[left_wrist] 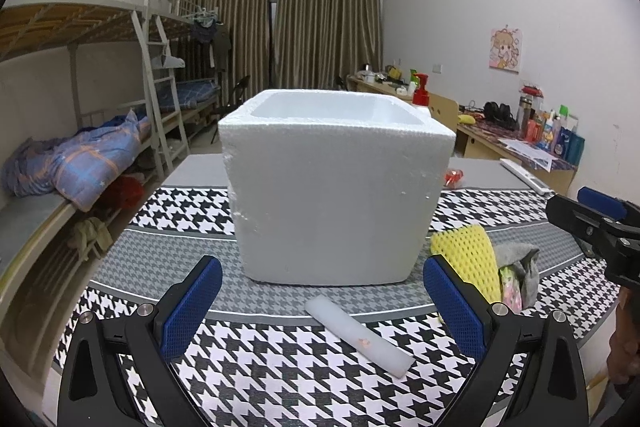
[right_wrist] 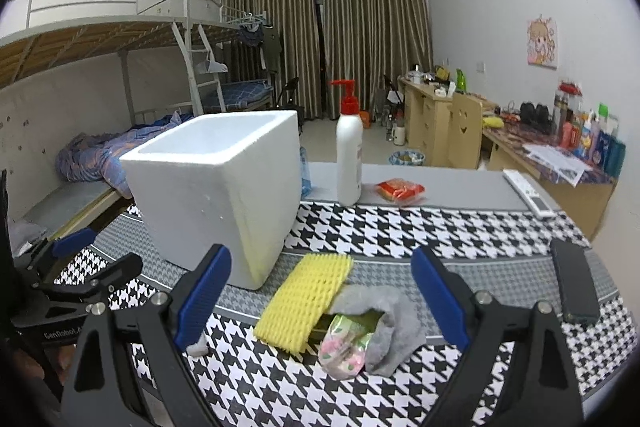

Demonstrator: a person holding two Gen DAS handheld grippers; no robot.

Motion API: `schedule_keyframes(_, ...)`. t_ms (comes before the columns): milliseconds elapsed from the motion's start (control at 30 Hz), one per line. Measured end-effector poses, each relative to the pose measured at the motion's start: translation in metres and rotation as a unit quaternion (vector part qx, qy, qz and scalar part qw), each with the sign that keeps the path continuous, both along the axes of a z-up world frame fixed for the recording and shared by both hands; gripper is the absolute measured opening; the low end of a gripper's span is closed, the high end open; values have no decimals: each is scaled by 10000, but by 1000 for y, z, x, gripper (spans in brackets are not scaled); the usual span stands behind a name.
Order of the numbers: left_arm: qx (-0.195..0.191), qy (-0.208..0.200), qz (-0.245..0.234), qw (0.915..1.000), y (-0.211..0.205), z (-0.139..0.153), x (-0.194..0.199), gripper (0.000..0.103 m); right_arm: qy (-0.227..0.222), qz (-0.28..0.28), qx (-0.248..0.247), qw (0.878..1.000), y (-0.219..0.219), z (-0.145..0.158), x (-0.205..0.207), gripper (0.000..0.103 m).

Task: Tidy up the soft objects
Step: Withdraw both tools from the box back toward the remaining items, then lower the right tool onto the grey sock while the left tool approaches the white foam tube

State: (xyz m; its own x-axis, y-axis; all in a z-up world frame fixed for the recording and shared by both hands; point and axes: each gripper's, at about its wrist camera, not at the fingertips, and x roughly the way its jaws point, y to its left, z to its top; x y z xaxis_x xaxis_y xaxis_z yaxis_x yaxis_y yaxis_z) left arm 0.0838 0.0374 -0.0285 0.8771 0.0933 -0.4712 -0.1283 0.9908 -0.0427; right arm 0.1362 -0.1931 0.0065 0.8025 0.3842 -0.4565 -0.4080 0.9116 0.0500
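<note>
A white foam box (left_wrist: pixel 332 195) stands open-topped on the houndstooth cloth, also in the right wrist view (right_wrist: pixel 216 183). A white foam roll (left_wrist: pixel 358 335) lies in front of it, between the fingers of my open, empty left gripper (left_wrist: pixel 322 303). A yellow foam net (right_wrist: pixel 306 301), a grey cloth (right_wrist: pixel 390 323) and a floral packet (right_wrist: pixel 346 347) lie in a pile right of the box, between the fingers of my open, empty right gripper (right_wrist: pixel 322 291). The pile also shows in the left wrist view (left_wrist: pixel 470 263).
A white pump bottle (right_wrist: pixel 349 163) and a red snack packet (right_wrist: pixel 400 190) stand behind the box. A black phone (right_wrist: pixel 574 281) and a white remote (right_wrist: pixel 528 193) lie at the right. A bunk bed (left_wrist: pixel 68 163) is left, desks (right_wrist: pixel 520 147) right.
</note>
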Motion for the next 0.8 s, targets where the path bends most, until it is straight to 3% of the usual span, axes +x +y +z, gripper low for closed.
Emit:
schedule_keyframes(300, -9, 47, -31, 10000, -3, -4, 3, 101, 420, -139, 216, 9988, -12, -9, 11, 94)
schedule_keyframes(800, -58, 341, -40, 9994, -9, -17, 18, 101, 476, -276, -49, 9985, -19, -25, 13, 94)
